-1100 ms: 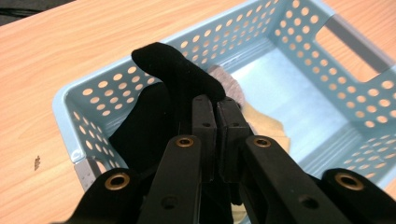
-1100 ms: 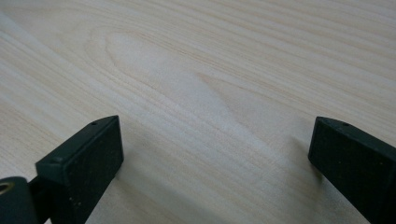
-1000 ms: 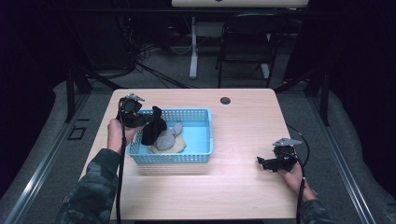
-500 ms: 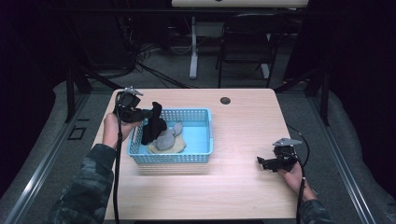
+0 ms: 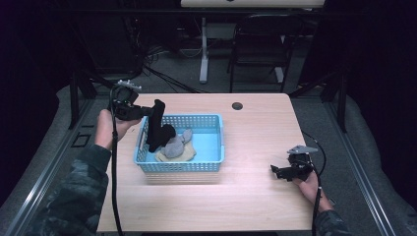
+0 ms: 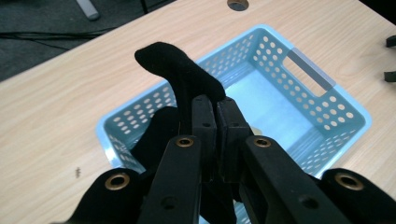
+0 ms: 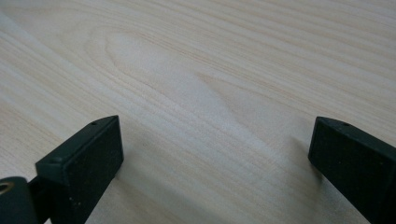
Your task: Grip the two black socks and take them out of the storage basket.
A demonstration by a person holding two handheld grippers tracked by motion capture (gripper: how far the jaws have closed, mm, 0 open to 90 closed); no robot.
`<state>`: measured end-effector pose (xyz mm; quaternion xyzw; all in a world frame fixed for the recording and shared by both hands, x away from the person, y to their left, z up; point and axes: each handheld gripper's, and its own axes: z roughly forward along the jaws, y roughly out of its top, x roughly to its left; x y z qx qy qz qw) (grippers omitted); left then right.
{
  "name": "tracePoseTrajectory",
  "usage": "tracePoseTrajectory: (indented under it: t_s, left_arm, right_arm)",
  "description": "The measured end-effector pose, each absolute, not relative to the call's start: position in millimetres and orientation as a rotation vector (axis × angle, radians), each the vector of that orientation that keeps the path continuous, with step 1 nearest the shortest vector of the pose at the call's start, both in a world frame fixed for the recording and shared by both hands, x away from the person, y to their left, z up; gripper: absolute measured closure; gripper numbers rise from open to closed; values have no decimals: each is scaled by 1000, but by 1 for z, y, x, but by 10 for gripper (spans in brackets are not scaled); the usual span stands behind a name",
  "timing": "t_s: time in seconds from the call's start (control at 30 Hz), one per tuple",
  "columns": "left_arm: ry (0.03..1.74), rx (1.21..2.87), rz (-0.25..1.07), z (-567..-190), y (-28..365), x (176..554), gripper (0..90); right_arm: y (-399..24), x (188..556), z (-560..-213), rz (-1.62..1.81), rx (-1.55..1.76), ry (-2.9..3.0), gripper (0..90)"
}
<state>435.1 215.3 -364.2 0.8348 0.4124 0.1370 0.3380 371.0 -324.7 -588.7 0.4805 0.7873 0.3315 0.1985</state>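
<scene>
No writing or label can be read on anything here. The left gripper [image 5: 147,112] is raised over the left end of the blue basket [image 5: 216,147], held roughly level and aimed towards the basket, its jaws clamped on a black sock [image 5: 156,128]. The sock hangs long axis near upright — its lower end down in the basket beside a grey sock [image 5: 175,146], its top end curling over past the jaws. The right gripper [image 5: 276,170] rests low on the bench [image 5: 246,196], well apart from the basket, jaws spread wide with nothing between them.
</scene>
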Motion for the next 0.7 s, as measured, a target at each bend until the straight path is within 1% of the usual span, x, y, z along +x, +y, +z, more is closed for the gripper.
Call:
tracePoseTrajectory:
  t_s: [0.17,0.37,0.7]
  left_arm:
    - [1085,2166,378,-354,224,433,875]
    - [1098,2145,404,-343,243,425,875]
    - [1192,2121,431,-338,293,401,875]
  right_arm:
    - [-325,371,-589,927,1341,2203,25]
    - [-325,371,-589,932,1341,2201,25]
    - [-325,371,-589,930,1343,2202,25]
